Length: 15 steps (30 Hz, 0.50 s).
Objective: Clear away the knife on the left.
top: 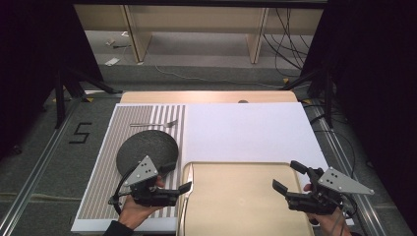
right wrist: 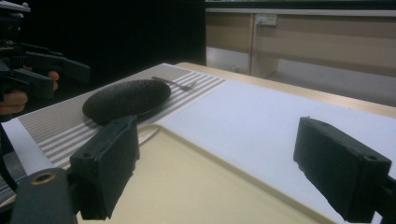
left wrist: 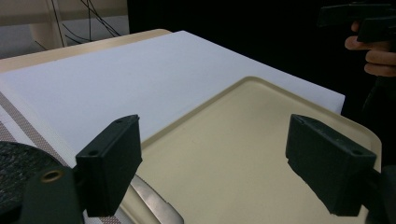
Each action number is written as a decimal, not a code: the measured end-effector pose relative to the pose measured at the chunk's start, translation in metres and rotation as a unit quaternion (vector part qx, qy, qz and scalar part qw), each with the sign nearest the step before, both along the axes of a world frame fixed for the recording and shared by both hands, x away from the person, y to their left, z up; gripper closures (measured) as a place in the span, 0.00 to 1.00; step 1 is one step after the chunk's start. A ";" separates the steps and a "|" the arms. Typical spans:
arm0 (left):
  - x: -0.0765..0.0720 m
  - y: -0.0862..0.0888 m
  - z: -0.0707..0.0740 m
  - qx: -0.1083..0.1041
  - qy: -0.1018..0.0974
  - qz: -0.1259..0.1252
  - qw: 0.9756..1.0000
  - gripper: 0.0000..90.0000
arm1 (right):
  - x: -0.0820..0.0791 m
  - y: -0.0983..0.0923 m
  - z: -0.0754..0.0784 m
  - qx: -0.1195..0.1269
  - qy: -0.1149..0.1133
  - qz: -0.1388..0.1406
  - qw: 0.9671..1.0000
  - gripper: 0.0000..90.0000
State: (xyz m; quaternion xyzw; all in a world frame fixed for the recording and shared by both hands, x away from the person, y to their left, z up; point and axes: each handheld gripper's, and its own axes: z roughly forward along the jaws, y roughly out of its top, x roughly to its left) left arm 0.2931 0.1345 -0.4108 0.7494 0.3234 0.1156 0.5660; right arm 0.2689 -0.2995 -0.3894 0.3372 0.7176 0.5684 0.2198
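My left gripper point(top: 177, 178) point(left wrist: 219, 163) hovers open at the left rim of a beige tray point(top: 236, 166) point(left wrist: 261, 88) point(right wrist: 187, 186), with nothing between its jaws. A knife point(top: 188, 181) point(left wrist: 154, 207) lies along that rim, just below the gripper. My right gripper point(top: 289, 176) point(right wrist: 224, 168) is open over the tray's right side and holds nothing. A dark round plate point(top: 147, 147) point(right wrist: 126, 98) point(left wrist: 16, 163) rests on a striped placemat point(top: 103, 167), and a fork point(top: 155, 124) point(right wrist: 176, 84) lies beyond the plate.
A white sheet point(top: 246, 130) covers the tabletop behind the tray. The tray's inside is bare. Past the table's far edge stand wooden furniture legs point(top: 135, 34) and loose cables point(top: 290, 39) on the floor. Dark curtains flank both sides.
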 end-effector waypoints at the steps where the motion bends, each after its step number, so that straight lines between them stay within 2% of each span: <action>1: 0.000 0.000 0.000 0.001 0.000 -0.001 1.000 0.20 | 0.000 0.000 0.000 -0.001 -0.001 0.000 1.000 0.17; 15: 0.000 -0.001 0.000 -0.001 0.001 -0.005 1.000 0.20 | 0.000 0.000 0.000 -0.002 -0.001 -0.002 1.000 0.17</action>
